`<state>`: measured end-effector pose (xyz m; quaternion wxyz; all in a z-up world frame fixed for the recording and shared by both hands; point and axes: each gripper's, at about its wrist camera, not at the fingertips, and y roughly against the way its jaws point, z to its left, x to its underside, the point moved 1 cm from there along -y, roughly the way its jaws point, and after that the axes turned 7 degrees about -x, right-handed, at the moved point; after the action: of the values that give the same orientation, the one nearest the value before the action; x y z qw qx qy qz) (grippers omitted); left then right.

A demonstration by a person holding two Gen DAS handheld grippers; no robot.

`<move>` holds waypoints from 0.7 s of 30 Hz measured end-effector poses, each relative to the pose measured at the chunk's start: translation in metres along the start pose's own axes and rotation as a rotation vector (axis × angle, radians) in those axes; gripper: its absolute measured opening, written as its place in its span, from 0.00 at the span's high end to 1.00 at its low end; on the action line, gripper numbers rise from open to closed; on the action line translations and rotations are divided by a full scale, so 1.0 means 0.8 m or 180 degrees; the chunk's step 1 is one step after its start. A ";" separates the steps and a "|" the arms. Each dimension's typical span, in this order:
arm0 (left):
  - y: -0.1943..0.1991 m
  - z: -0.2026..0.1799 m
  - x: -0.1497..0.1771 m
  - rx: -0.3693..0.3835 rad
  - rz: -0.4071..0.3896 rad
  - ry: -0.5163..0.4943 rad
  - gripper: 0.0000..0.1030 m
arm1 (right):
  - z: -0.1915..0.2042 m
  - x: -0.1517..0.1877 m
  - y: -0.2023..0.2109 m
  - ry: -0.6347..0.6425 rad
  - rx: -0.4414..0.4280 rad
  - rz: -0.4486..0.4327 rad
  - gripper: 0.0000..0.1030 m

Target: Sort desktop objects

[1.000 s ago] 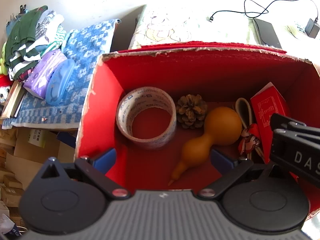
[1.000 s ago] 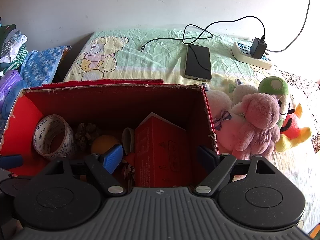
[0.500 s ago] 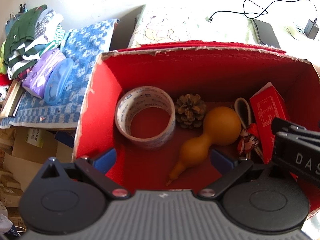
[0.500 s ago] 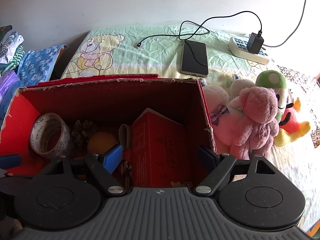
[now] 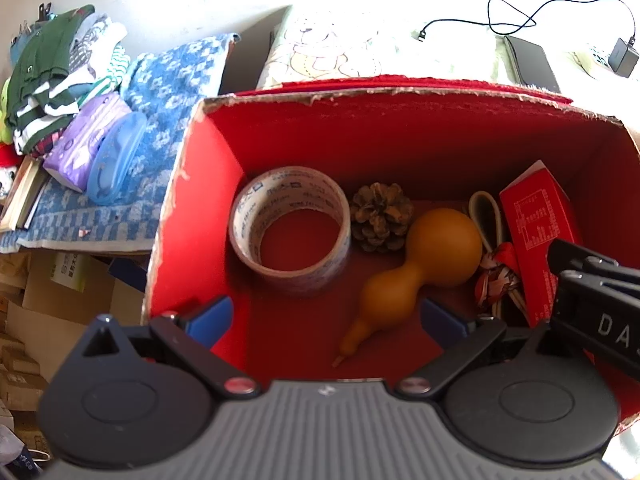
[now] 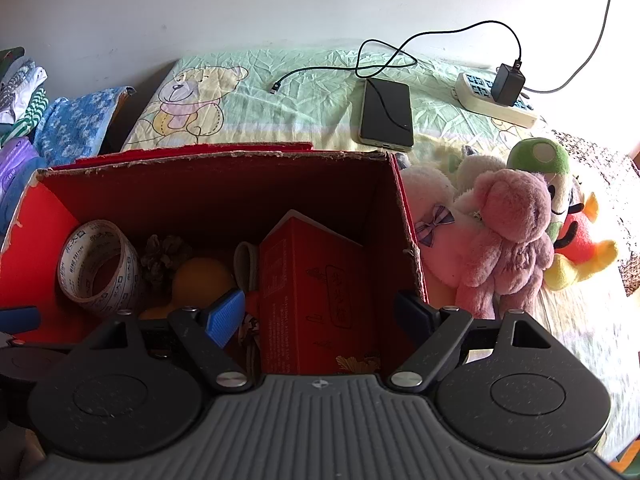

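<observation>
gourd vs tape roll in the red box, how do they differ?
The gourd is plain orange-brown and solid; the tape roll is pale, printed with text, and a hollow ring. The gourd lies on its side, its narrow tip towards the camera; the tape roll rests tilted, its opening facing up towards the camera. Both sit on the floor of the red box, ungrasped.

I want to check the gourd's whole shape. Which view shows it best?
The left wrist view: the gourd lies fully visible, bulb to stem tip. In the right wrist view, only its bulb shows behind a gripper finger.
</observation>
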<state>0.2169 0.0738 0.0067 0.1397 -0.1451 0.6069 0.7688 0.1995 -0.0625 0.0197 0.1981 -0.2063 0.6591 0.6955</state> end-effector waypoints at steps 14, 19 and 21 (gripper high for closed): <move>0.002 0.003 -0.002 -0.0020 -0.0010 0.0031 0.03 | 0.001 -0.003 -0.002 0.0028 -0.0060 -0.0004 0.18; 0.004 0.005 -0.001 -0.0025 -0.0022 0.0043 0.03 | 0.000 -0.004 -0.002 0.0042 -0.0073 -0.0004 0.18; 0.004 0.006 -0.001 -0.0019 -0.0012 0.0058 0.03 | 0.001 -0.004 -0.002 0.0051 -0.0073 -0.0005 0.18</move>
<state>0.2161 0.0776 0.0109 0.1352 -0.1536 0.6056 0.7690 0.2030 -0.0618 0.0198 0.1910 -0.2146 0.6525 0.7012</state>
